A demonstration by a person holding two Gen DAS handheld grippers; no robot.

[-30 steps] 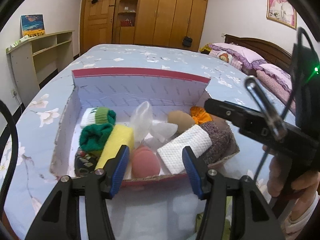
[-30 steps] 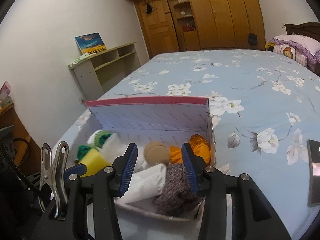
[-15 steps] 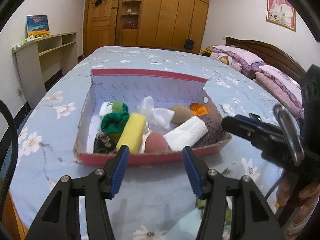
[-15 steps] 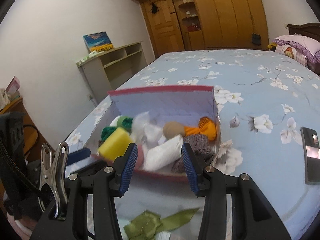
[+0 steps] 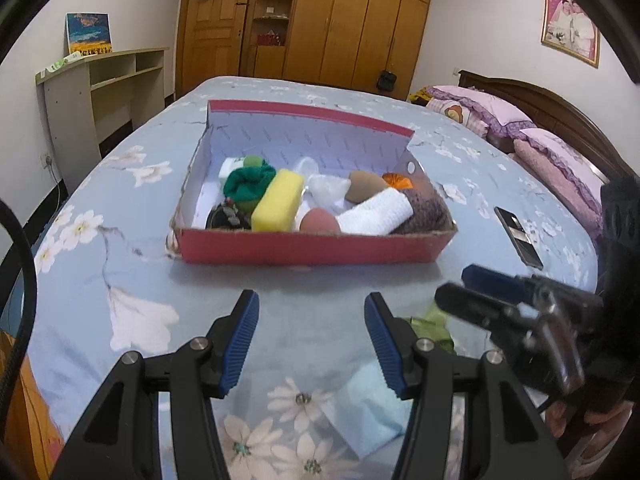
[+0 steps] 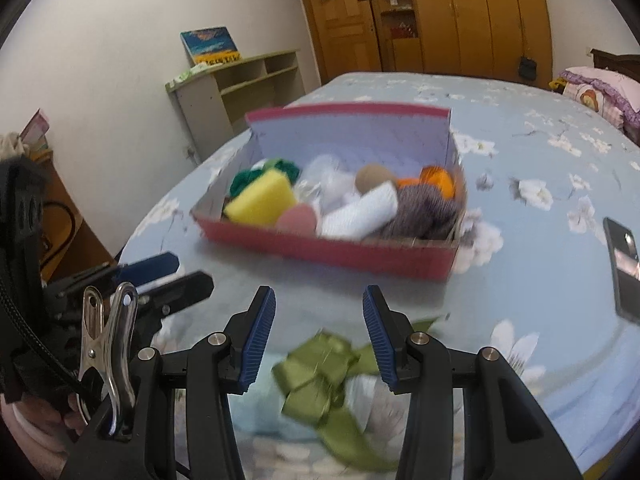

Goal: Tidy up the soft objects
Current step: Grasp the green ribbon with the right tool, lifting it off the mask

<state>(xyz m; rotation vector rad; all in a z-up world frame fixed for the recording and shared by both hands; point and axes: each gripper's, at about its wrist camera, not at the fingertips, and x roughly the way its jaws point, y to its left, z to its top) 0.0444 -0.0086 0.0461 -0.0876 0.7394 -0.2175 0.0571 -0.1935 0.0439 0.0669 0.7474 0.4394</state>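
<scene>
A red cardboard box [image 5: 312,246] [image 6: 328,250] sits on the floral bedspread, holding several soft things: a yellow sponge [image 5: 278,202] [image 6: 260,202], a green knit piece [image 5: 248,184], a white rolled cloth [image 5: 378,214] [image 6: 360,216], a pink sponge [image 5: 318,220], a grey-purple knit [image 5: 426,212] [image 6: 424,212]. My left gripper [image 5: 310,340] is open and empty, short of the box. My right gripper [image 6: 318,340] is open and empty above a green ribbon [image 6: 320,380]. A light blue cloth [image 5: 366,408] lies on the bed near the left gripper.
A black phone [image 5: 518,238] [image 6: 622,268] lies on the bed right of the box. Pink pillows [image 5: 552,160] and the headboard are at the far right. A shelf unit [image 5: 100,84] stands left of the bed, wardrobes behind. A hand [image 5: 592,420] holds the right gripper.
Both grippers have pulled back from over the box toward the bed's near edge. The ribbon and the blue cloth have come into view below them. Jaw gaps look unchanged.
</scene>
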